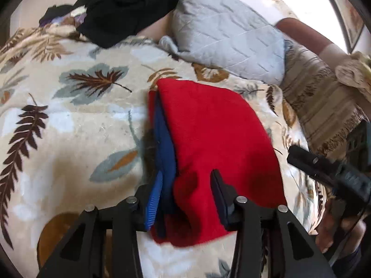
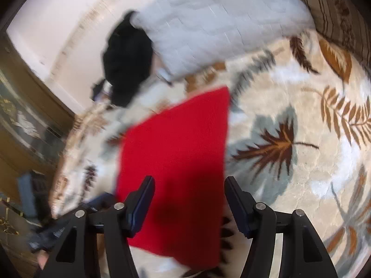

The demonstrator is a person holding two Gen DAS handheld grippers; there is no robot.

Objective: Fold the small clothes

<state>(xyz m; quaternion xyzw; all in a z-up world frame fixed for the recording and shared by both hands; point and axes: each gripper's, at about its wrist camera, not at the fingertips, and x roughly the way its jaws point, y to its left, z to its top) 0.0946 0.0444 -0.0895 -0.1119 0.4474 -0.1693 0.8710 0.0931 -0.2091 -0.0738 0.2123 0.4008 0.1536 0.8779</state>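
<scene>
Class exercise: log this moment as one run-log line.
stage: fold check | red garment: folded on leaf blanket | left gripper: open | right gripper: open, over garment

Between the left gripper's (image 1: 185, 178) matt black plastic fingers lies a fuzzy red knit garment (image 1: 213, 134); beneath it a plush leaf-print blanket (image 1: 81, 120), beyond it a quilted grey pillow (image 1: 227, 34).

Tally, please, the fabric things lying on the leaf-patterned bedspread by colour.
Red: 1, the folded red garment, blue lining showing
Black: 1, the black clothing heap
Grey: 1, the quilted grey pillow
Striped beige: 1, the fringed throw
Total: 4
</scene>
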